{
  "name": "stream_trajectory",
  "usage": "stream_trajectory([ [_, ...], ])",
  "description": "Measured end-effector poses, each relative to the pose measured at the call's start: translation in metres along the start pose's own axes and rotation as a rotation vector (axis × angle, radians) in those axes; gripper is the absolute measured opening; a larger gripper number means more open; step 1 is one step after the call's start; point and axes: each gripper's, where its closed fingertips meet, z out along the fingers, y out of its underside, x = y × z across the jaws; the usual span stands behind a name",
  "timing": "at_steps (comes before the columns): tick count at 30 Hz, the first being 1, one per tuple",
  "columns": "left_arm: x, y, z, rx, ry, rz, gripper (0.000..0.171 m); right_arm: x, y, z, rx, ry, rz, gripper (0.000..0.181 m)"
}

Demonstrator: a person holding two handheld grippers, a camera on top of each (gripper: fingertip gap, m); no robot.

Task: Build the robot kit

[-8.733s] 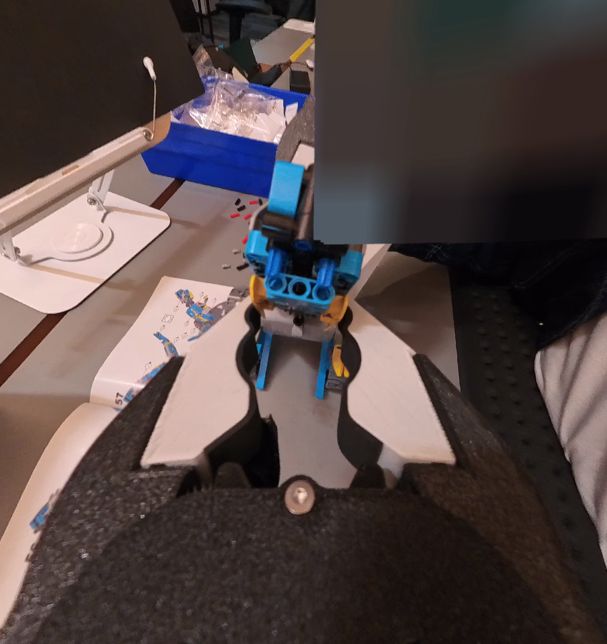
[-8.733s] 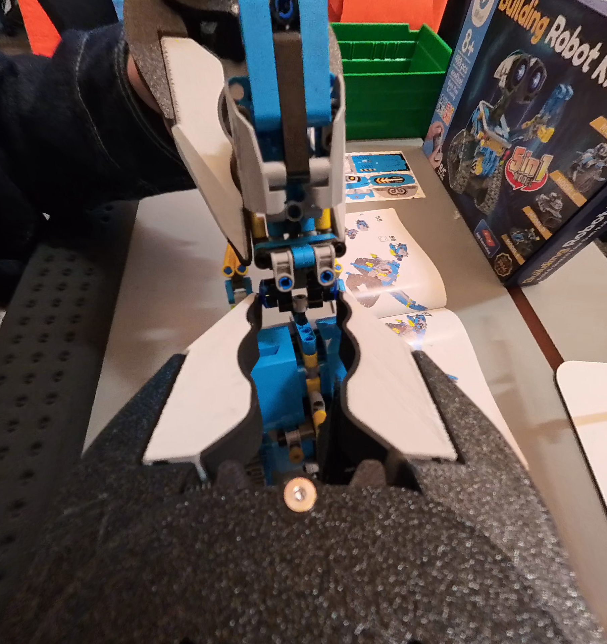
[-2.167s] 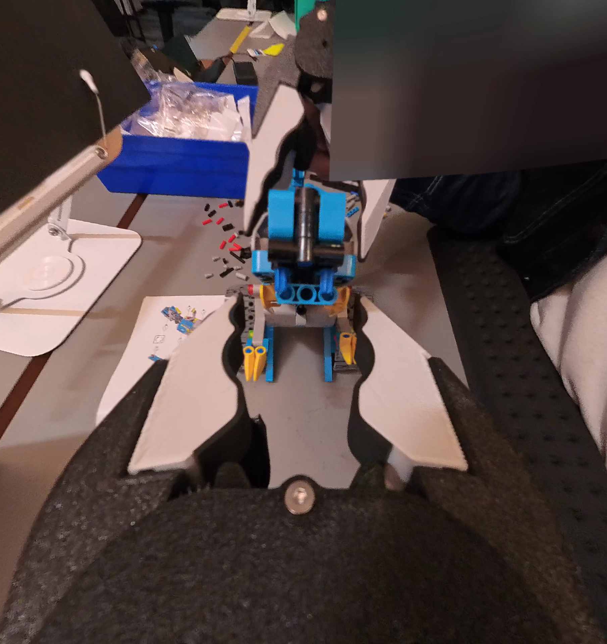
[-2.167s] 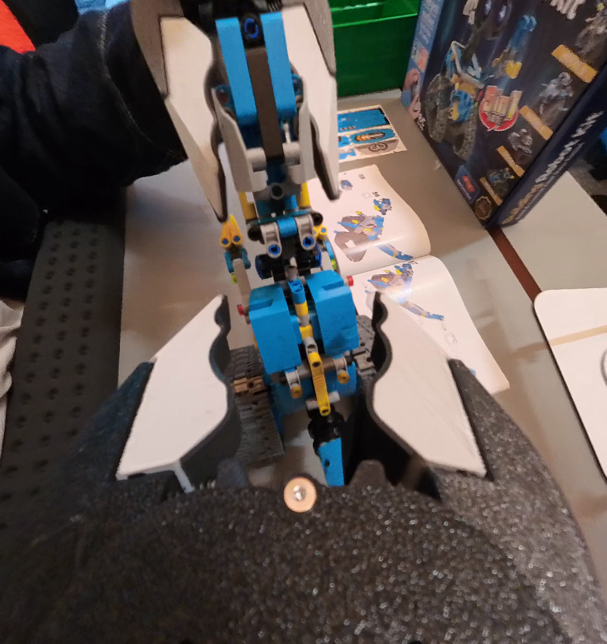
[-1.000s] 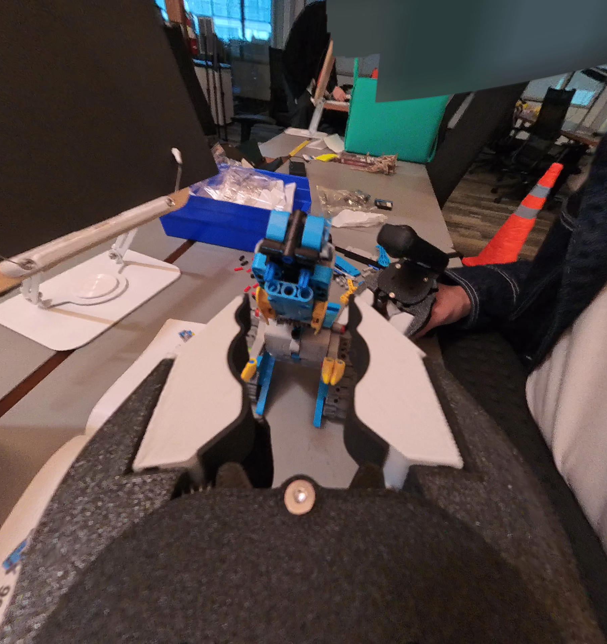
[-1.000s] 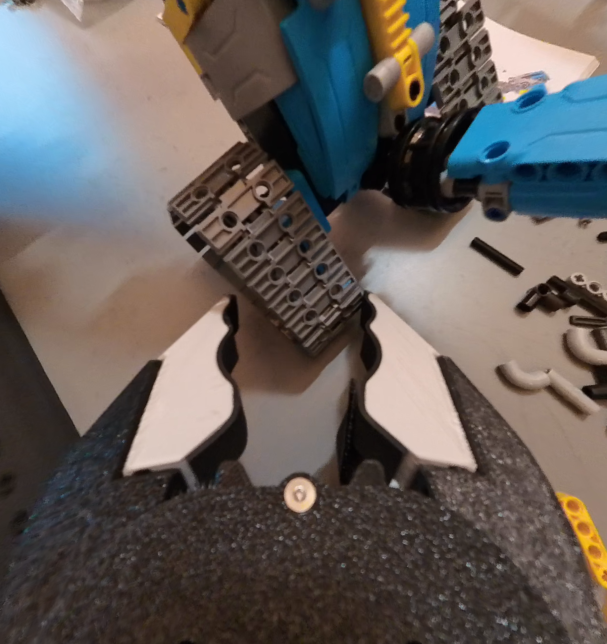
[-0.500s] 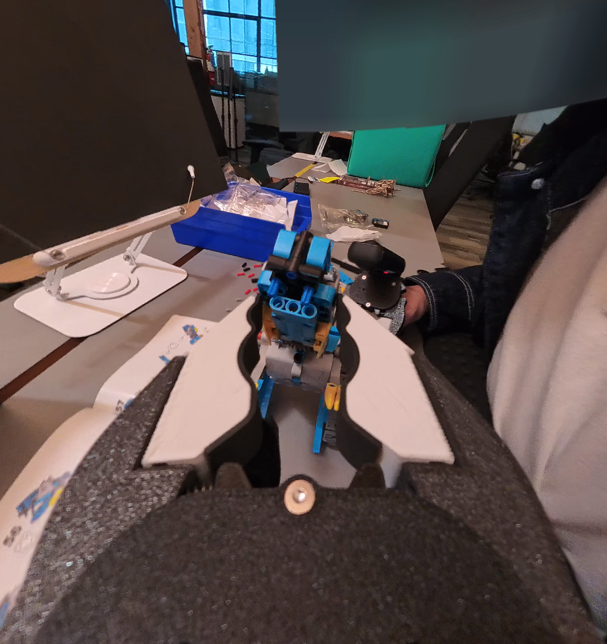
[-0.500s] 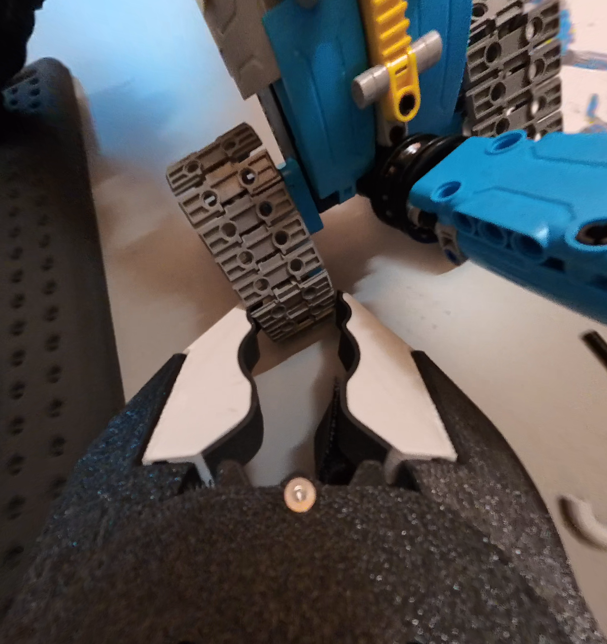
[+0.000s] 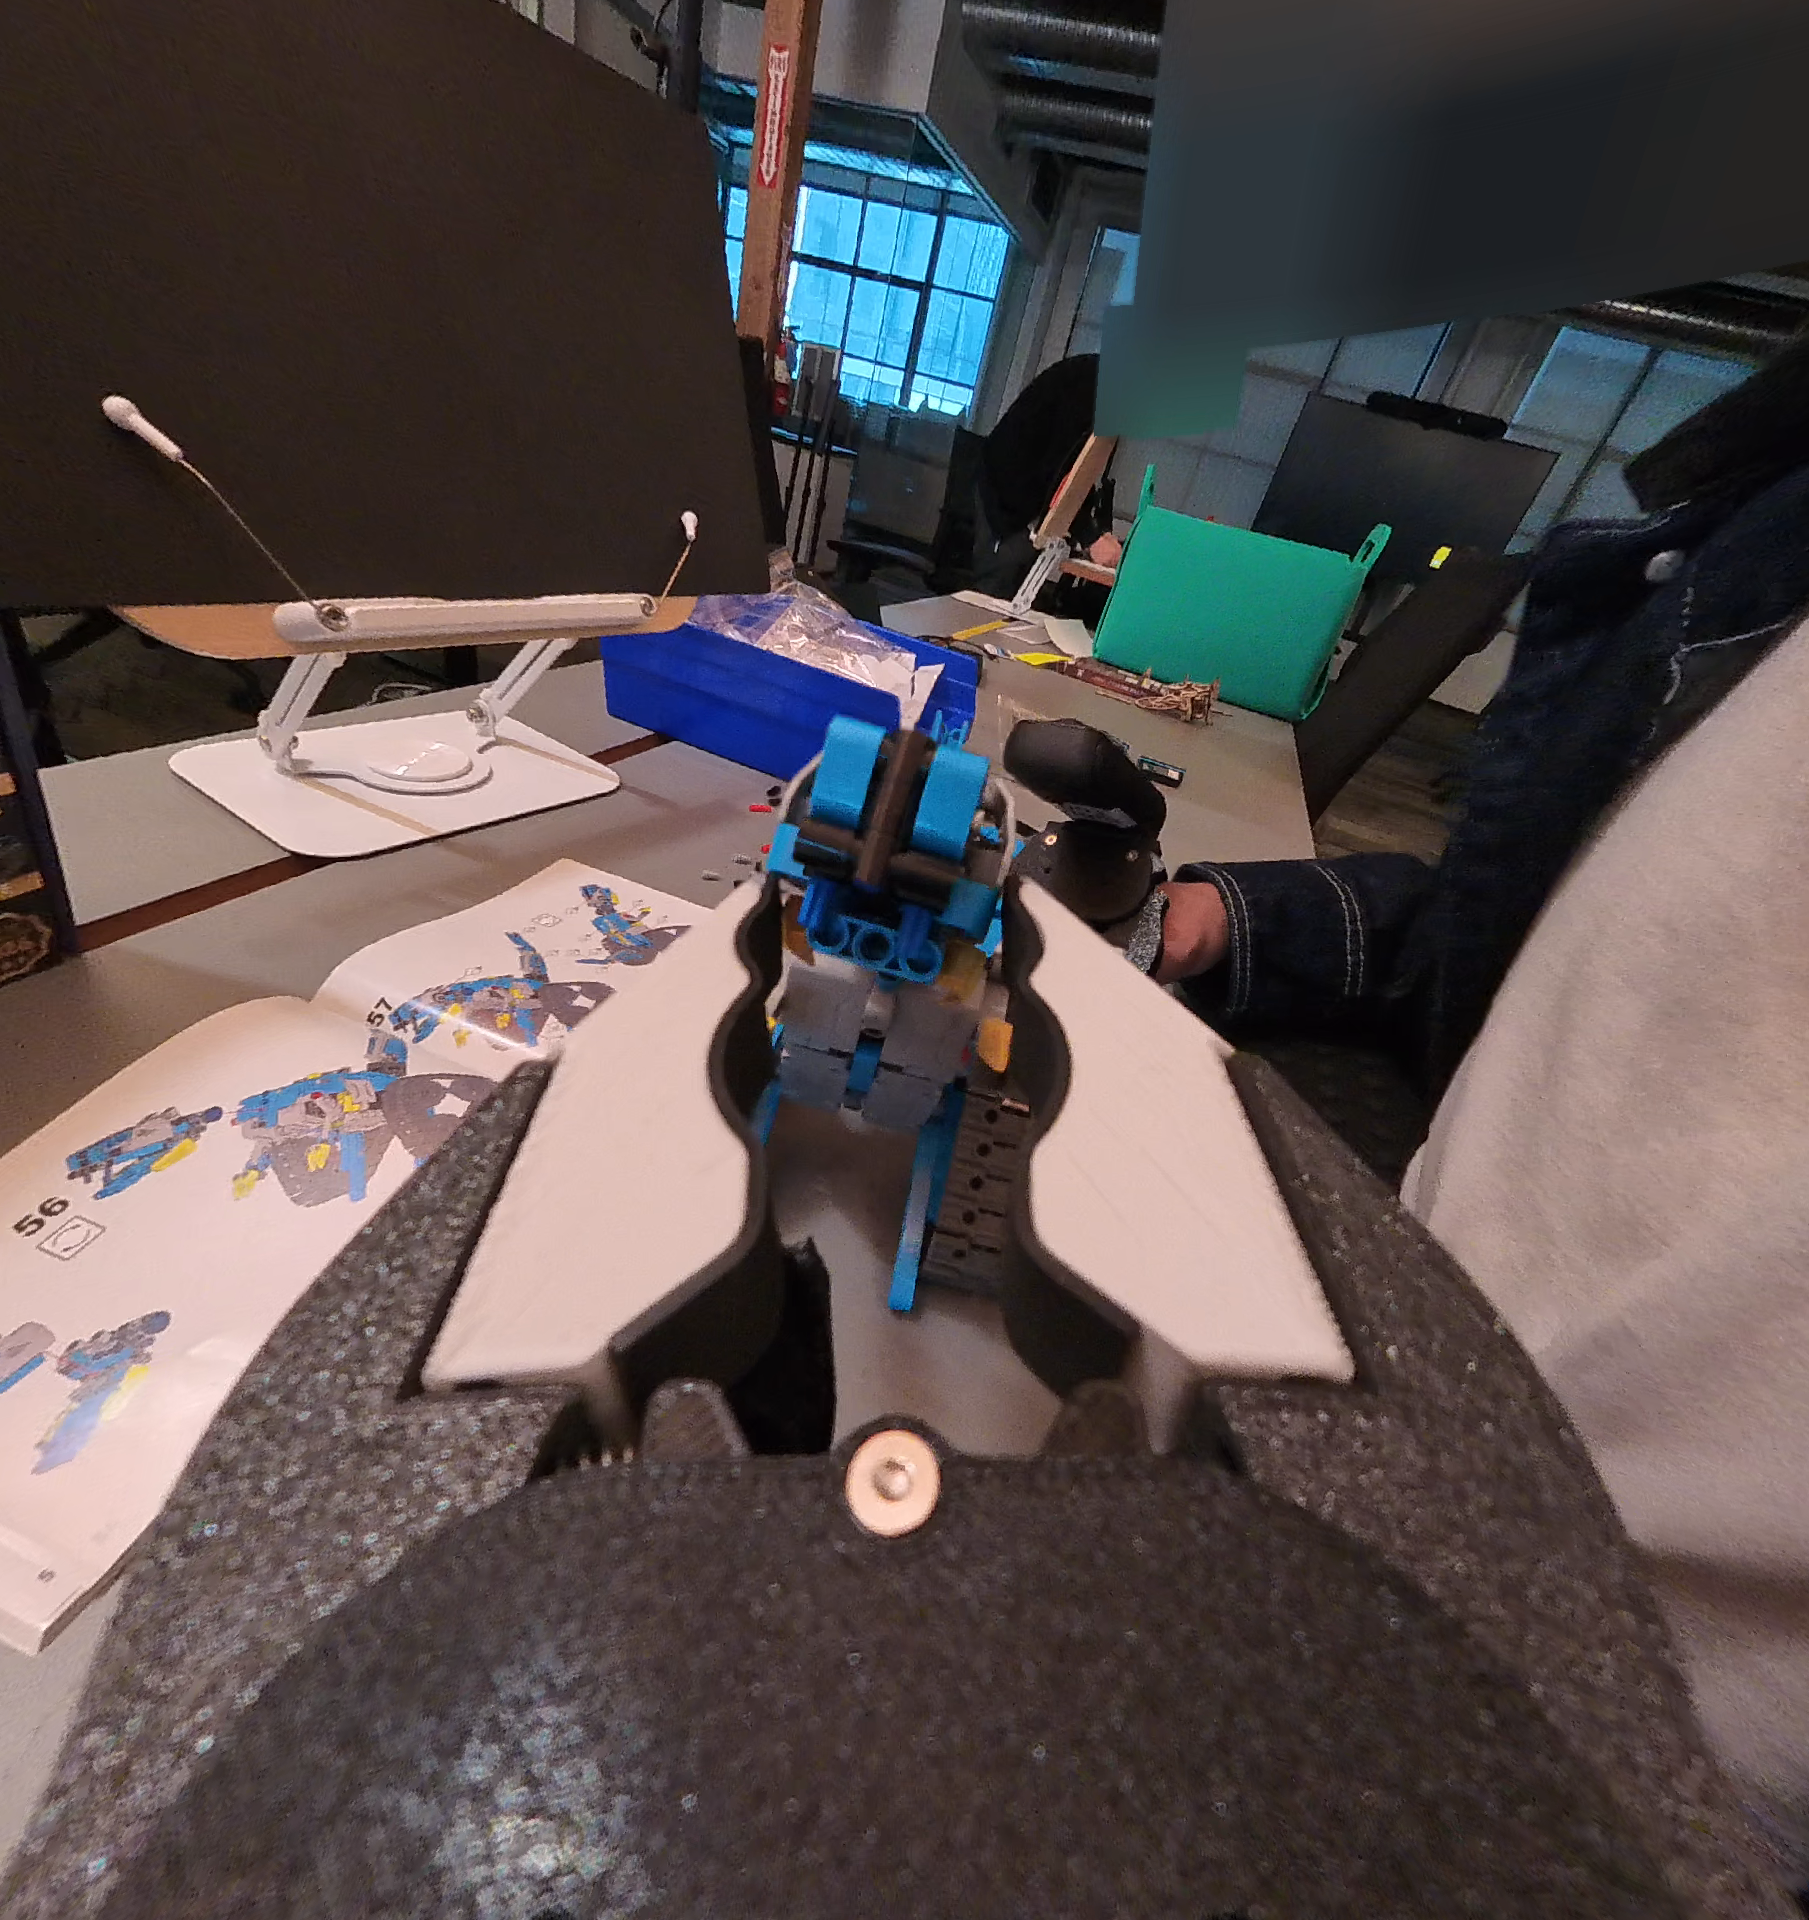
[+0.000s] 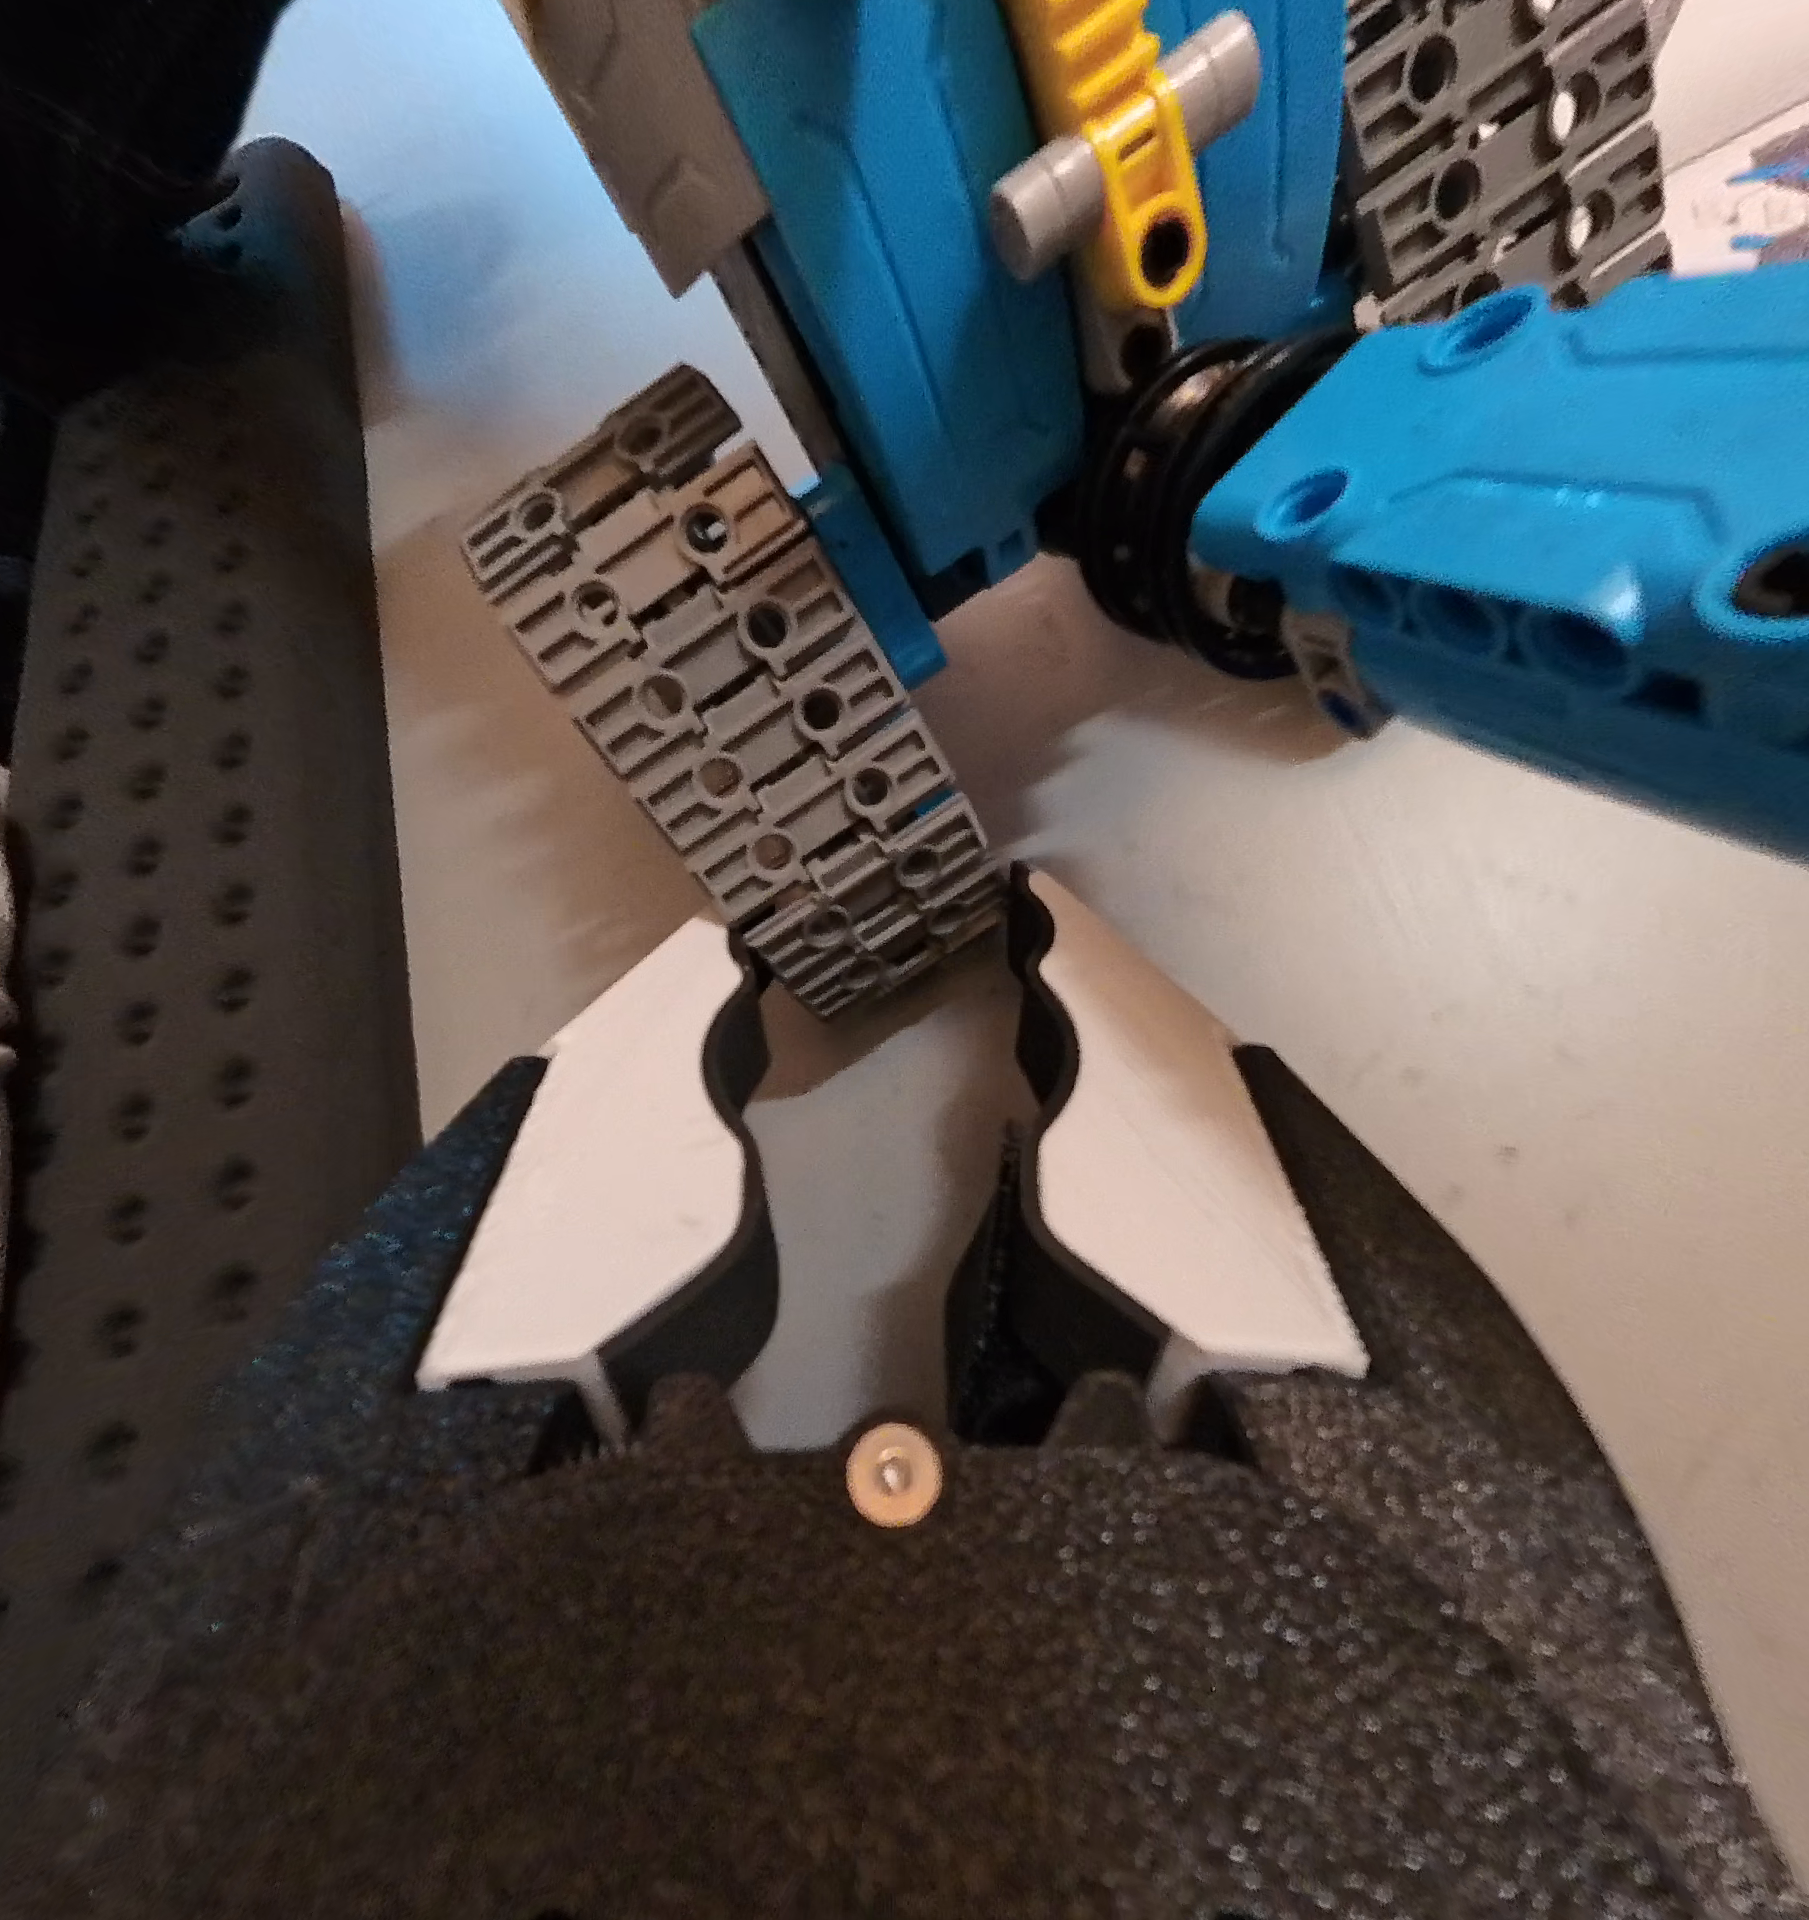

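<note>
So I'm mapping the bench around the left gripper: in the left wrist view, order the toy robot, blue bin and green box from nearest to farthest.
1. Toy robot, between the left gripper's fingers.
2. Blue bin, behind it, slightly left.
3. Green box, far back right on another table.

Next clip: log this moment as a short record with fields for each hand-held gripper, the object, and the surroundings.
left hand-held gripper: closed around the grey and blue midsection of the brick-built robot model
right hand-held gripper: fingertips on either side of the lower end of the model's grey track; firm grip not certain
model: blue, grey and yellow, standing on the grey table
beside it: open instruction booklet, white tablet stand, blue bin
person: dark sleeve behind the model
</note>
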Motion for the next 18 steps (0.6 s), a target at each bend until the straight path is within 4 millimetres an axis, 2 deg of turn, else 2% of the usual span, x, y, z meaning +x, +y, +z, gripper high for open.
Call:
stream_trajectory([
  [4,0.000,0.001,-0.002,0.006,-0.005,0.009,0.042,0.000,0.001,-0.002,0.004,0.023,0.059,0.047],
  [8,0.000,-0.002,-0.007,0.019,-0.021,0.011,0.043,0.002,0.000,-0.013,0.029,0.071,0.078,0.052],
  [11,-0.001,-0.001,-0.012,-0.007,-0.052,0.037,0.046,0.003,-0.005,-0.029,0.072,0.100,0.090,0.051],
  [14,-0.004,-0.005,-0.026,-0.011,-0.074,0.046,0.050,0.006,-0.017,-0.055,0.129,0.145,0.076,0.050],
  [16,-0.021,-0.008,-0.042,-0.039,-0.142,0.027,0.052,0.003,-0.029,-0.078,0.181,0.153,0.067,0.050],
  [18,-0.065,0.000,-0.063,-0.160,-0.329,-0.033,0.054,0.004,-0.045,-0.104,0.239,0.185,0.058,0.048],
])
